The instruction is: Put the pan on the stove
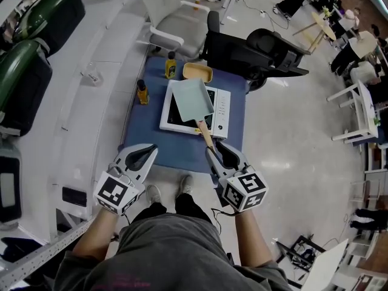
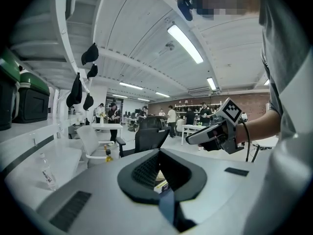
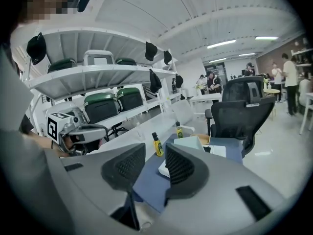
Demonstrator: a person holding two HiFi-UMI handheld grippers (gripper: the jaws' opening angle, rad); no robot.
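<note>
The pale green square pan (image 1: 193,99) rests on the white stove (image 1: 222,110), which stands on a blue mat (image 1: 182,150). Its wooden handle (image 1: 206,136) points back toward me. My right gripper (image 1: 216,148) hovers just behind the handle's end, open, with nothing between its pads (image 3: 180,166); through the gap of the right gripper (image 3: 155,153) I see the mat and the pan (image 3: 191,143). My left gripper (image 1: 150,150) hangs over the mat's near left corner, shut and empty. The left gripper (image 2: 159,156) looks across at the right gripper (image 2: 191,140).
Two yellow bottles (image 1: 142,92) (image 1: 171,65) and a yellow dish (image 1: 197,72) stand at the mat's far edge. A white chair (image 1: 176,20) and a black chair (image 1: 257,53) are beyond. White shelving with green cases (image 1: 24,71) runs along the left.
</note>
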